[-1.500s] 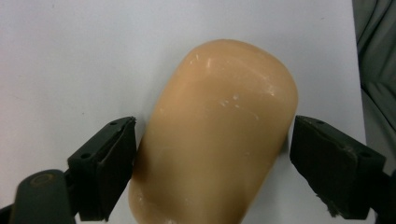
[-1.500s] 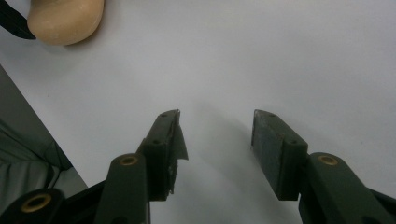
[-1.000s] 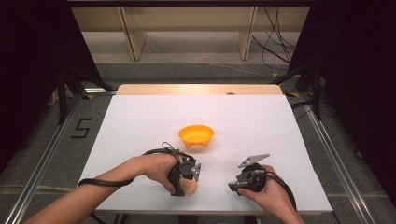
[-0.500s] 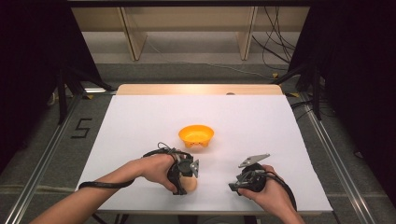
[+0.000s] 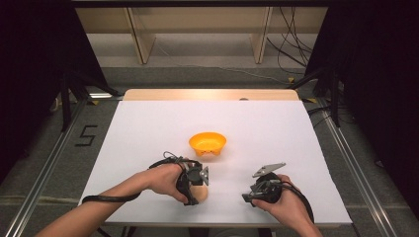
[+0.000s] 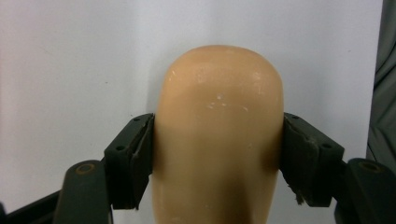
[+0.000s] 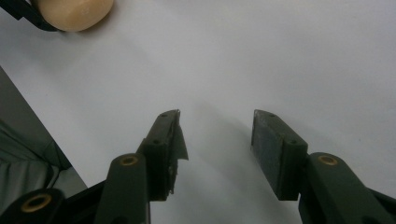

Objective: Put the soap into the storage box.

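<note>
A smooth tan, egg-shaped object (image 6: pixel 219 84) lies on the white table sheet near the front edge. My left gripper (image 6: pixel 217 119) is shut on it, one black pad pressed against each side. Its jaws have just been closing with the object between them. In the high view that gripper (image 5: pixel 196 186) points down over the tan object (image 5: pixel 201 194), which the hand mostly hides. My right gripper (image 5: pixel 248 197) rests to the right of it, near the front edge. Its jaws (image 7: pixel 217 121) stand open over bare sheet, and the tan object (image 7: pixel 72 11) shows at the top left of the right gripper view.
An orange bowl (image 5: pixel 207 143) stands on the white table sheet (image 5: pixel 148 128), just beyond the left gripper. Metal rails run along the floor on both sides. A wooden frame and cables lie behind the table's far edge.
</note>
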